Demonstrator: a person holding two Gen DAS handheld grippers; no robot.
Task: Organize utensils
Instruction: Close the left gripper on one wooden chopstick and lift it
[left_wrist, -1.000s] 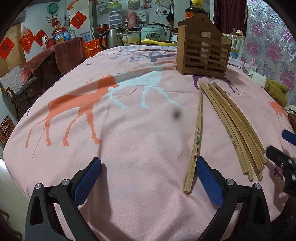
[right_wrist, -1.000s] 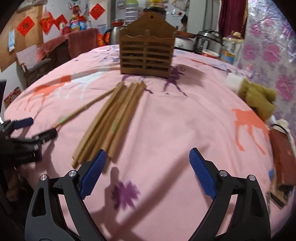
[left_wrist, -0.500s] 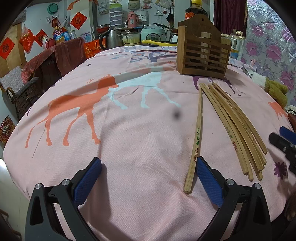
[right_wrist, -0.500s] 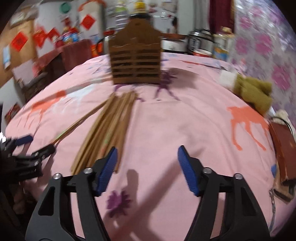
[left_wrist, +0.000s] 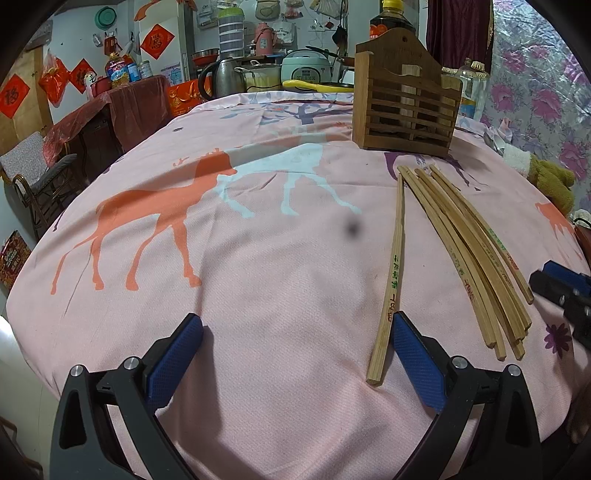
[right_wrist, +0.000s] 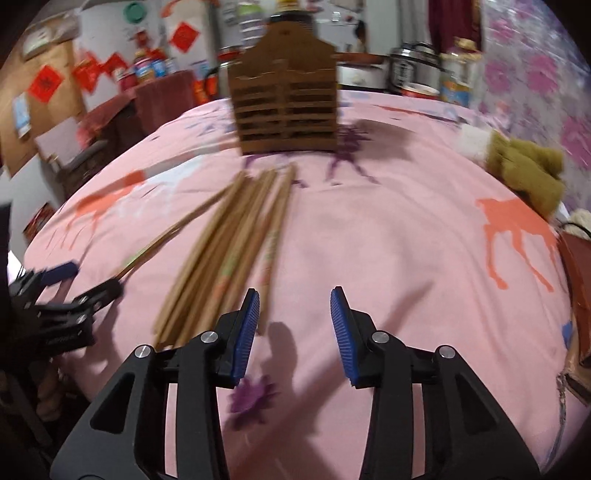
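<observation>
Chopsticks lie bundled on the pink tablecloth, near the far wooden holder; the right gripper, jaws half apart, lines up beside them while the left gripper gapes wide around a stray chopstick.

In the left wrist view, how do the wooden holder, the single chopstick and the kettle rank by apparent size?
1. wooden holder, largest.
2. single chopstick, longest but very thin; it lies nearer the camera, so its rank is unsure.
3. kettle, smallest and farthest.

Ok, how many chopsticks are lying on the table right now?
About 7: one lone chopstick beside the left gripper, on its right side, and roughly six in a fanned bundle to its right. Overlap may hide some.
</observation>
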